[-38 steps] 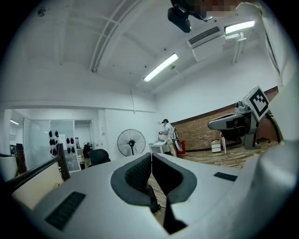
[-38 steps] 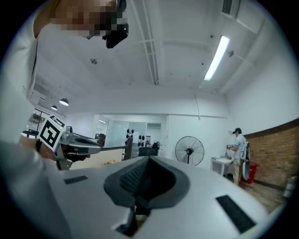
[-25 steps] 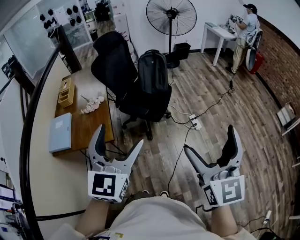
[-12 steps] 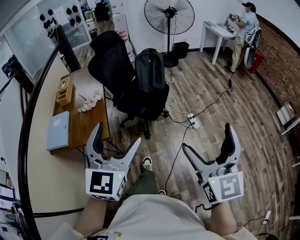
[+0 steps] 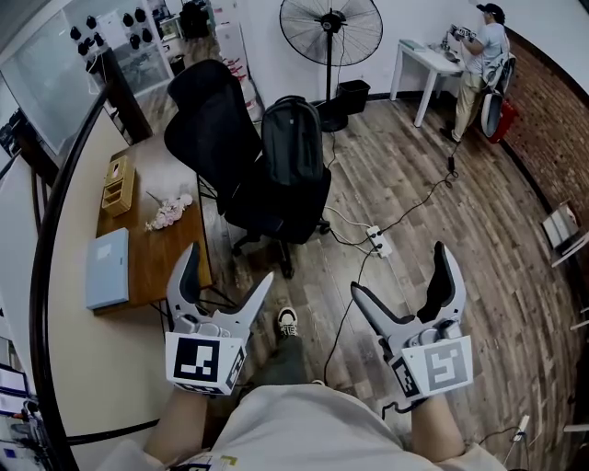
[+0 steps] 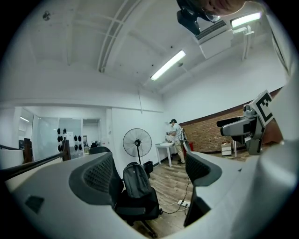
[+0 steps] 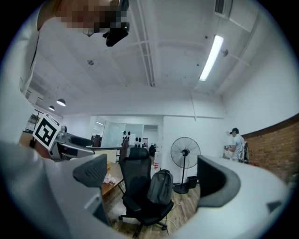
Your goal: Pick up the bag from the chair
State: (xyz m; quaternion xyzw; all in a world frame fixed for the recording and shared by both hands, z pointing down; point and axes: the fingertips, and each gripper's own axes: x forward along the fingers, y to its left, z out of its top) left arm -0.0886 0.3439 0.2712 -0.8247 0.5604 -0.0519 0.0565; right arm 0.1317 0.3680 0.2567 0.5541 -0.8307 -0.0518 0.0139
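Note:
A dark grey backpack stands upright on the seat of a black office chair, leaning against its backrest. The backpack also shows in the left gripper view and the right gripper view. My left gripper is open and empty, held low in front of me, well short of the chair. My right gripper is also open and empty, to the right over the floor. Each sees the bag framed between its own fingers, left gripper and right gripper.
A wooden desk at the left carries a blue notebook, a wooden box and flowers. A power strip and cables lie on the floor by the chair. A standing fan and a person at a white table are far back.
I have stepped forward: a shoe and leg now show below, the chair and bag sit slightly nearer and further left. Both grippers stay open, shifted a little left.

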